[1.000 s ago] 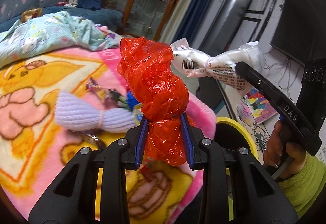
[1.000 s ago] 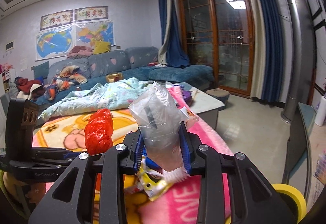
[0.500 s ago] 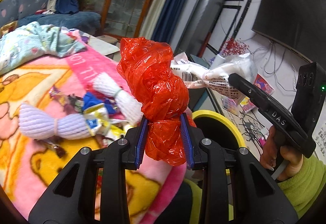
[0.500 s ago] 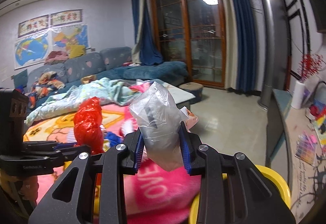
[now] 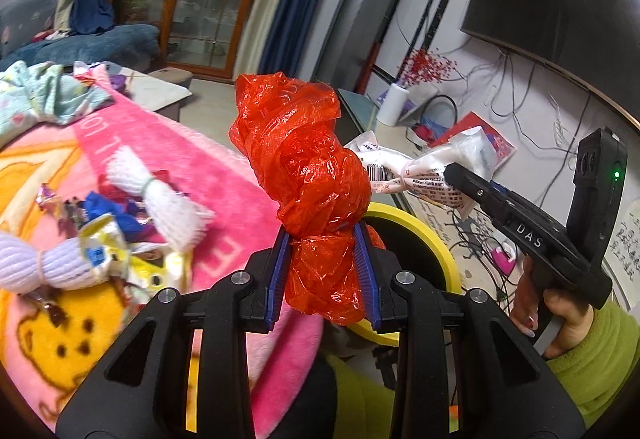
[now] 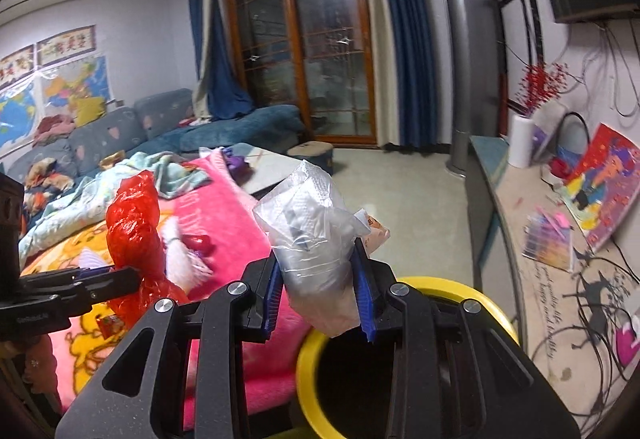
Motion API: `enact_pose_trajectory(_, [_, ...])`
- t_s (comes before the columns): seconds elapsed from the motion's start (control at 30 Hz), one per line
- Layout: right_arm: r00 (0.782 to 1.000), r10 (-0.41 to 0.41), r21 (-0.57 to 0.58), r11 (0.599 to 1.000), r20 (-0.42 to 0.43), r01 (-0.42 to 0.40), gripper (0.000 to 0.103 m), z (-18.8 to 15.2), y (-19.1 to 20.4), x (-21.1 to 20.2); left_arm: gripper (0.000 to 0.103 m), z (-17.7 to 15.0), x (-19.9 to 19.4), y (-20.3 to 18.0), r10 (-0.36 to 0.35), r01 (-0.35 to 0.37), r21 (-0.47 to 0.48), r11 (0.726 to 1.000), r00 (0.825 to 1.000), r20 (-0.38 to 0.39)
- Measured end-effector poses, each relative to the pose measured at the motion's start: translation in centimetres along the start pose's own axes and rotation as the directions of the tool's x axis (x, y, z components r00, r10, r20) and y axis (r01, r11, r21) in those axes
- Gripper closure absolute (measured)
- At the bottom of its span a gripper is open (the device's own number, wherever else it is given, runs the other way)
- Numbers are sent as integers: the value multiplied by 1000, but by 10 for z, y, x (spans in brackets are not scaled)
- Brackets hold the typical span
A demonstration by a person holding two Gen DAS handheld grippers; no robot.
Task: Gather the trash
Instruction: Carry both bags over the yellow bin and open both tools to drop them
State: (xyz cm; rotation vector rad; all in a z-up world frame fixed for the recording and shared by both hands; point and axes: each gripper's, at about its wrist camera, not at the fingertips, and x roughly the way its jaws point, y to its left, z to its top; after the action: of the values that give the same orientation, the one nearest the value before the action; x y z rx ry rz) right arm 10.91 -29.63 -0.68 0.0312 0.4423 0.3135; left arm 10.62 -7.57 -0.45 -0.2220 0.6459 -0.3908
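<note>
The round yellow-rimmed bin (image 6: 408,287), now nearer, shows only darkness inside, while left tongs (image 5: 322,259) clench a crumpled red plastic bag (image 5: 304,175) and right tongs (image 6: 318,279) a clear plastic bag (image 6: 312,223).

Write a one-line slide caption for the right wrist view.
Right tongs clamped on a clear plastic bag above the yellow-rimmed bin, left tongs alongside gripping a red bag.

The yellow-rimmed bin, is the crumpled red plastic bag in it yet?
Not yet. The crumpled red plastic bag is clamped in the left gripper, above the yellow-rimmed bin.
</note>
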Motion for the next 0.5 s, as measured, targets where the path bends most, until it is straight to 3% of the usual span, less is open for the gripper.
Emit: enact_pose_trajectory(0.5, [992, -98, 151, 983, -81, 109, 73, -8, -66, -8, 78, -14, 57, -49, -77, 86, 80, 993, 992, -101])
